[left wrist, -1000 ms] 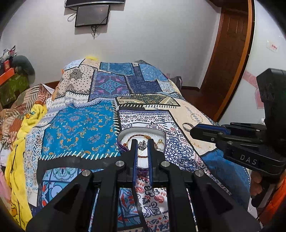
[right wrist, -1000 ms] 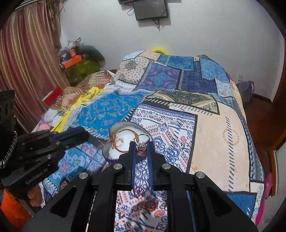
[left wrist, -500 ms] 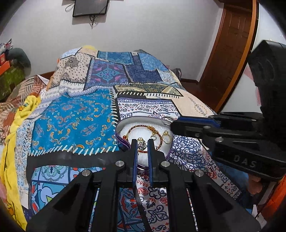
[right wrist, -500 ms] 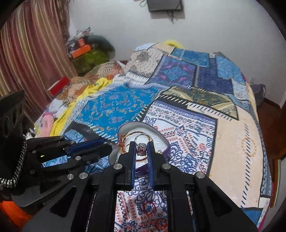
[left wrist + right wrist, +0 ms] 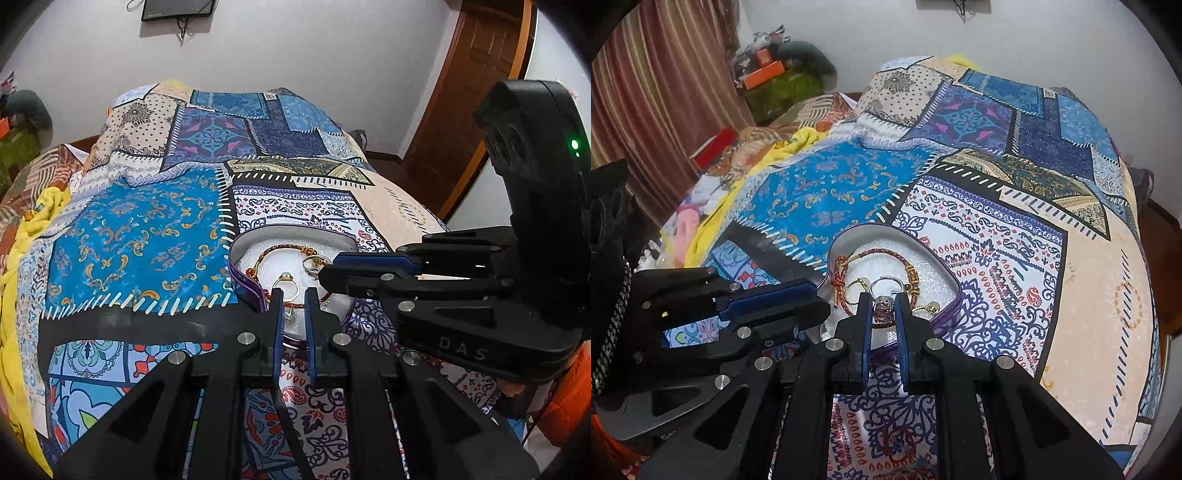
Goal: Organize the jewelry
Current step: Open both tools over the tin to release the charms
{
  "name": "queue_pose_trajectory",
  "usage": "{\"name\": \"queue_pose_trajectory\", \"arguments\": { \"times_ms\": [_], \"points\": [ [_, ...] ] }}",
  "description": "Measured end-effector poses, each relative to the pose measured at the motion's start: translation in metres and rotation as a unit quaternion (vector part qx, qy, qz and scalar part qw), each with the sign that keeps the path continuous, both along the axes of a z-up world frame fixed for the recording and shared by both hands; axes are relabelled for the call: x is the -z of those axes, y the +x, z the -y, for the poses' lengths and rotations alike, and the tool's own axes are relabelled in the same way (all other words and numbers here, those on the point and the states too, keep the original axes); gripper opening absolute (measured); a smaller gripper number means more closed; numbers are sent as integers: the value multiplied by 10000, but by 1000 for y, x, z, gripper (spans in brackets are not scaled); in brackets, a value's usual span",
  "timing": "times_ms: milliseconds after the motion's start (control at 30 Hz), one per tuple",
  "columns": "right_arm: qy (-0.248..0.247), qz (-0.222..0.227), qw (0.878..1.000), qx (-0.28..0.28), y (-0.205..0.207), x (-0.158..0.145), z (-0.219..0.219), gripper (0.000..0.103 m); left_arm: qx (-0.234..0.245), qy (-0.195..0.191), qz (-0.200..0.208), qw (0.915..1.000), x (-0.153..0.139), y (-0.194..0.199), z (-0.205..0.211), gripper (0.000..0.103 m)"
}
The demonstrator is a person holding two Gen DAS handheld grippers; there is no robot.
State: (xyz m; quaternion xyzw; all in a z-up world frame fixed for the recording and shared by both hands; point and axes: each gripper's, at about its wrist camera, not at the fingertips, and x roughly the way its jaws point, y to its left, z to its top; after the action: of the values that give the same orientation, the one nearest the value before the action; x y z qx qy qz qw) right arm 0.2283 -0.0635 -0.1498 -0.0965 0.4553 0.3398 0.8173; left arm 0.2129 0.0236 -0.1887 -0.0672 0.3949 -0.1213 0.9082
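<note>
Over the heart-shaped jewelry box [image 5: 243, 280] on the patchwork bedspread [image 5: 140, 236], both of my tongs hang close together, pointing down into its white-lined hollow. My right tongs [image 5: 884, 306] are closed on a silver ring with a dark sparkly top [image 5: 884, 307], its band rising just above my fingertips and over the box's near part. My left tongs [image 5: 294, 299] are nearly closed; something small and pale sits between the blue pads at the box's near rim, but I cannot tell whether it is gripped or what it is. Inside the box a red braided bracelet with gold beads [image 5: 886, 253] curves along the far wall. A gold ring with a pale stone [image 5: 286, 282] lies near the box's middle, just past my left fingertips. Another ring [image 5: 314, 263] lies beside the bracelet's gold beads, right at the tip of my right tongs as seen from the left camera. The box's purple rim stands just beside both tongs.
</note>
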Motion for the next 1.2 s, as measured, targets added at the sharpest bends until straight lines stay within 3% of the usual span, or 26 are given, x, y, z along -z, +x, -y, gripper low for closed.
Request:
{"name": "queue_pose_trajectory", "arguments": {
  "times_ms": [333,367,500,733,867,1200],
  "points": [
    [-86,224,9997,51,-2,-8,0,14,-66,-52,-27,10000,-3,-4,-5,9],
    [-80,258,9996,65,-2,-10,0,16,-88,-38,-13,10000,-5,-5,-5,9],
    [-41,461,9987,196,-6,-20,5,41,-165,-68,-18,9998,-11,-8,-9,10],
    [43,726,9968,338,-16,-40,15,41,-314,23,159,9994,-32,-19,-12,13],
    [135,820,9955,448,-24,-51,24,41,-459,109,354,9983,-47,-28,-11,29],
    [280,957,9911,885,-45,-67,65,41,-421,231,417,9980,-68,-49,7,30]
  ]
}}
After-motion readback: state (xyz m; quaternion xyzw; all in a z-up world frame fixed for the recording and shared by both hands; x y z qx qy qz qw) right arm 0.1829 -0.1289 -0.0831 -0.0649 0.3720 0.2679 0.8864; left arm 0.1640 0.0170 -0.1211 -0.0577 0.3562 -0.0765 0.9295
